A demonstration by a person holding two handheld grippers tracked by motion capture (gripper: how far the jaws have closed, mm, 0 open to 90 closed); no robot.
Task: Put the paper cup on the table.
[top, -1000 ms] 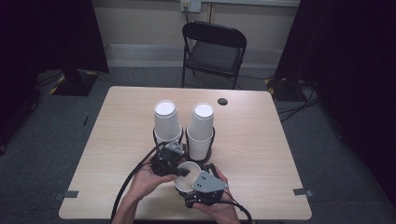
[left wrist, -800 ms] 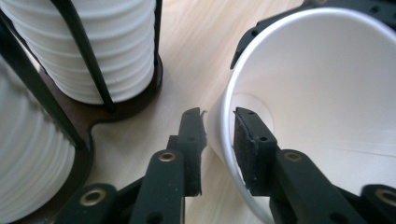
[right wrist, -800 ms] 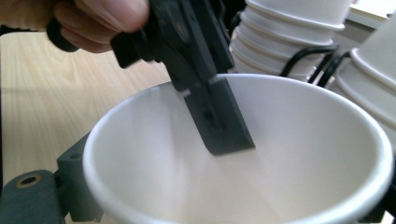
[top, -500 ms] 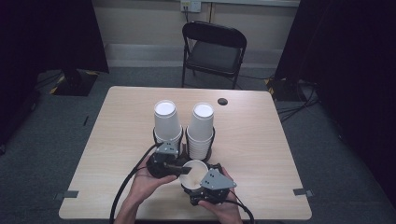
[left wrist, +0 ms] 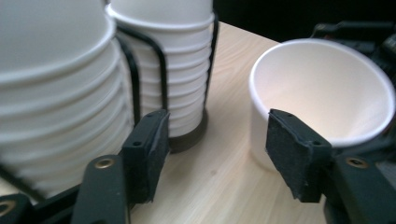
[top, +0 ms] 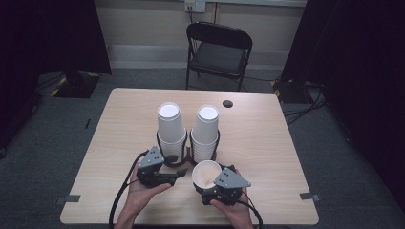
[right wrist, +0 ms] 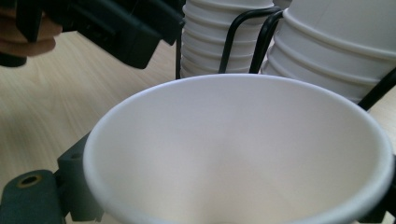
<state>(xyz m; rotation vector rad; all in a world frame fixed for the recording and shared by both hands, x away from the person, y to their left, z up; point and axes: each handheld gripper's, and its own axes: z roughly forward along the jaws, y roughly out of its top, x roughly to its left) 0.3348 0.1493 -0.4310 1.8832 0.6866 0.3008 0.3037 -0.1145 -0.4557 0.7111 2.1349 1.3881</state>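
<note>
A single white paper cup [top: 206,174] sits upright, mouth open, at the near edge of the wooden table [top: 267,143], just in front of two stacks of cups [top: 171,126] standing mouth-down in a black wire holder [top: 191,148]. The right gripper [top: 217,183] holds this cup between its jaws — in the right gripper view the cup's rim [right wrist: 238,93] spans the frame, with a black jaw showing at its lower left flank. The left gripper [top: 179,174] points toward the cup from the side, its jaws set wide and empty; in the left gripper view the cup [left wrist: 322,98] rises behind one pad [left wrist: 294,154], while the other pad [left wrist: 152,144] lies close to the holder's base.

The thin wall could buckle if the squeeze tightens, and a sideways nudge from the left gripper might tip the cup or knock the holder.

The high view gives the layout and both hands; the gripper views alone show how near the pads stand to cup and wire. A folding chair [top: 217,50] stands beyond the table.
</note>
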